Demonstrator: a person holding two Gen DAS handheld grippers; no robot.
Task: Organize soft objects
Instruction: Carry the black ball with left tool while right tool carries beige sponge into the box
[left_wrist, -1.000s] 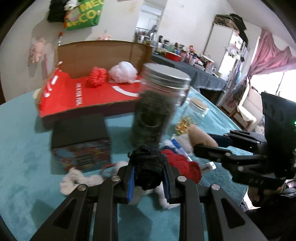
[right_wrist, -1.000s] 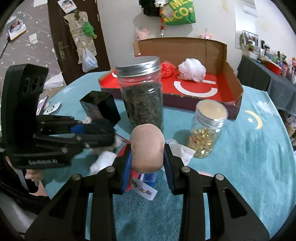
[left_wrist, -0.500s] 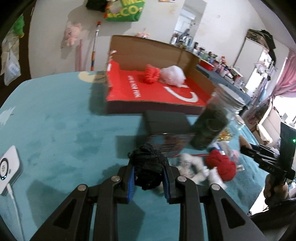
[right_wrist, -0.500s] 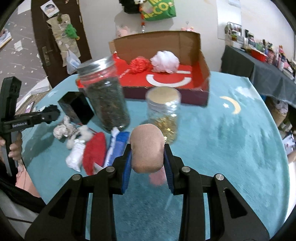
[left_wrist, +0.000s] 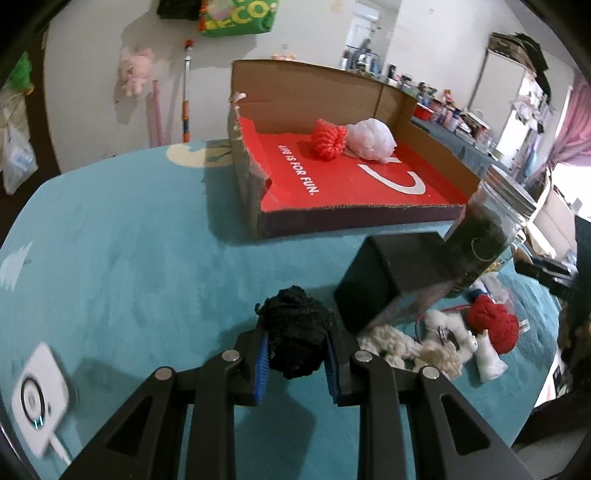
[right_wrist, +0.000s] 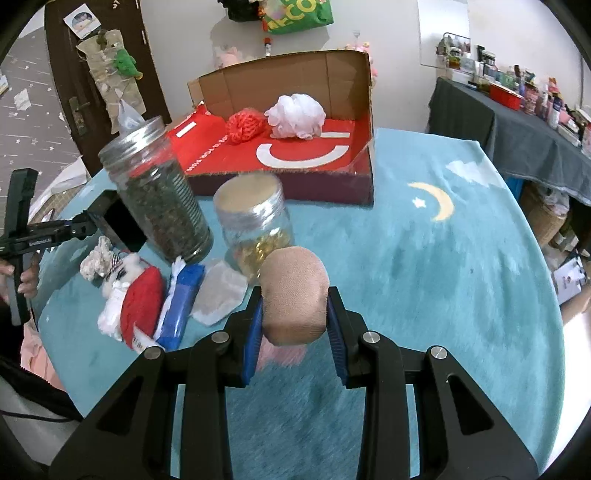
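My left gripper (left_wrist: 295, 363) is shut on a black knitted bundle (left_wrist: 295, 328), held above the teal table. A tan rolled sock (right_wrist: 294, 294) sits squeezed in my right gripper (right_wrist: 294, 336), also shut. The open cardboard box with a red floor (left_wrist: 332, 184) (right_wrist: 295, 162) stands at the far side of the table, holding a red yarn ball (left_wrist: 327, 143) (right_wrist: 245, 123) and a white puff (left_wrist: 371, 139) (right_wrist: 297, 115). On the table lie a red soft toy (left_wrist: 493, 323) (right_wrist: 142, 297), white fluffy pieces (left_wrist: 402, 345) (right_wrist: 99, 258) and a blue-and-white cloth (right_wrist: 181, 301).
A tall jar of dark leaves (right_wrist: 157, 195) (left_wrist: 487, 229), a small jar of gold pieces (right_wrist: 255, 218) and a black box (left_wrist: 391, 280) stand between the grippers and the cardboard box. A white device (left_wrist: 38, 397) lies at the table's left edge. A person's hand (right_wrist: 26, 275) holds the left gripper.
Both grippers have drawn back from the pile and apart, left one leftward, right one rightward, each still holding its soft object. The cardboard box now shows more fully in both views.
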